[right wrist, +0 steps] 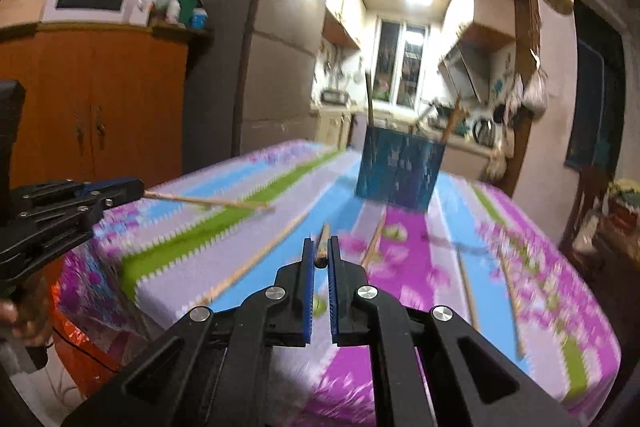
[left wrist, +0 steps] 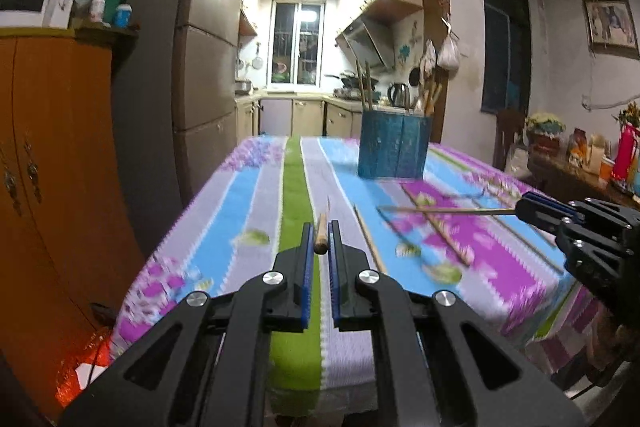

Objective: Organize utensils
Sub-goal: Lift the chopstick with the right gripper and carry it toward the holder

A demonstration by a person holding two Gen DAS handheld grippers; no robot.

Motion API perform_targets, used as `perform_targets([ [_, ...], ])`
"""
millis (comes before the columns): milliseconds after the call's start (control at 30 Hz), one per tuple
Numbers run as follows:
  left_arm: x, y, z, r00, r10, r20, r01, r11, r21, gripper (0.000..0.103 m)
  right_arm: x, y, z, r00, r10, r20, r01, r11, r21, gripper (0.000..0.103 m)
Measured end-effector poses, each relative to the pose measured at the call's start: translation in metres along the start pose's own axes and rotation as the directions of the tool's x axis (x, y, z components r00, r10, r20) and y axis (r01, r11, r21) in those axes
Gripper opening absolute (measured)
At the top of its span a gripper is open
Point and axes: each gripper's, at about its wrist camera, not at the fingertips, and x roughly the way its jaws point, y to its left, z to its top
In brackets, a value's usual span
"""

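1. Wooden chopsticks were gripped in both tongs: the left tongs [left wrist: 320, 241] were pressed together on one chopstick [left wrist: 321, 233], and the right tongs [right wrist: 319, 253] were pinching a second chopstick [right wrist: 322, 241] near its thick end.

2. Each held chopstick was seen pointing forward and clear of the desk [left wrist: 256, 195], so the step in hand was judged to be the carry from the cloth toward the holder, with the pick-up finished.

3. A blue wooden holder [left wrist: 394, 146] was seen standing upright near the far side of the desk, well apart from both tongs, with several sticks and utensils already standing in it.

4. More loose chopsticks [left wrist: 436, 227] were left lying on the flowered cloth between the tongs and the holder, some crossed over one another; the blur made their number hard to tell, so perhaps four or five remained.

5. From the left wrist view the right tongs were seen off to the right side, their chopstick reaching across toward the middle of the desk.

6. For the next move, each chopstick would need to be brought over the open top of the holder, tipped thin end down and released only once inside the rim.

7. Care would be called for so that the two sticks were not crossed on the way, and so that the sticks already standing in the holder were not knocked.
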Motion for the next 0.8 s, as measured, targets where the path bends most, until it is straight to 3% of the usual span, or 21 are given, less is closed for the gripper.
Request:
perform_targets([
  [167,-0.005,-0.007,0.038,1.0,0.023,0.01,-0.023,1.0,0.012,0.005,-0.013,-0.018,0.027,0.996,0.087,0.032,-0.088,0.996,0.016,0.007],
  [567,0.017,0.004,0.114,0.999,-0.039,-0.015,0.038,0.997,-0.069,0.005,0.01,-0.068,0.1,0.967,0.255,0.024,-0.256,0.958,0.126,0.008],
  [800,0.026,-0.008,0.135,0.998,-0.056,0.007,0.056,0.998,-0.04,0.005,0.021,-0.082,0.126,0.947,0.322,-0.007,-0.317,0.934,0.164,0.008],
])
